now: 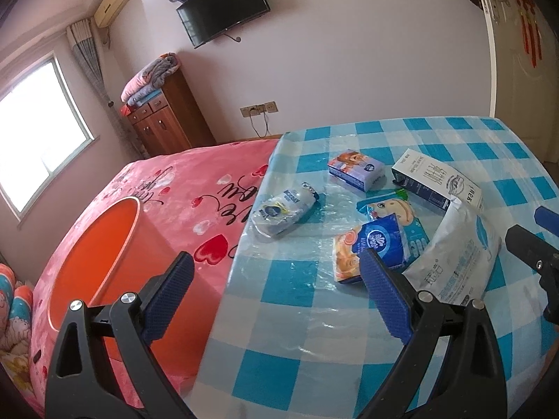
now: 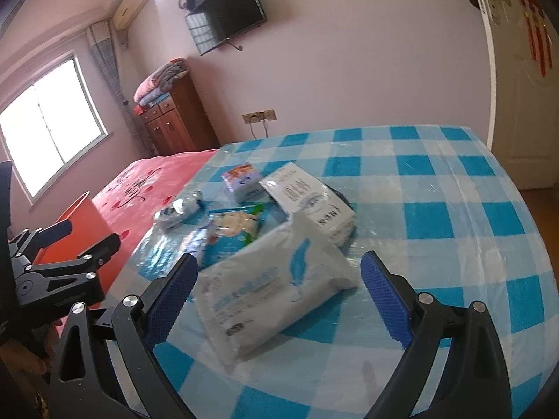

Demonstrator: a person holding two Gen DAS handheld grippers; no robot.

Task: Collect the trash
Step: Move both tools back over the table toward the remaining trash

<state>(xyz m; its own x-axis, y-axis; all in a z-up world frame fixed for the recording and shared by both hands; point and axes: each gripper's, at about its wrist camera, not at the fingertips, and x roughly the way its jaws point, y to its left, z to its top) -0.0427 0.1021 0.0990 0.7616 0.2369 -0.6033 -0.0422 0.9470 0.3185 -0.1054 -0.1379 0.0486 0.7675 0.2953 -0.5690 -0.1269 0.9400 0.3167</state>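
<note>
Six wrappers point(image 1: 380, 209), one orange bin point(image 1: 94, 262), both tools point(image 1: 276, 296) agape

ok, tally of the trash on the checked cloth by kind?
Cartons/boxes: 2, the white milk carton and the small purple box
Crushed bottle: 1
Soft packs/wrappers: 4, the white feather pack, blue tissue pack, orange snack wrapper, cartoon wrapper
Total: 7

A black television point(image 1: 223, 5) hangs on the wall; folded quilts point(image 1: 148, 78) top a wooden cabinet point(image 1: 167, 118).
</note>
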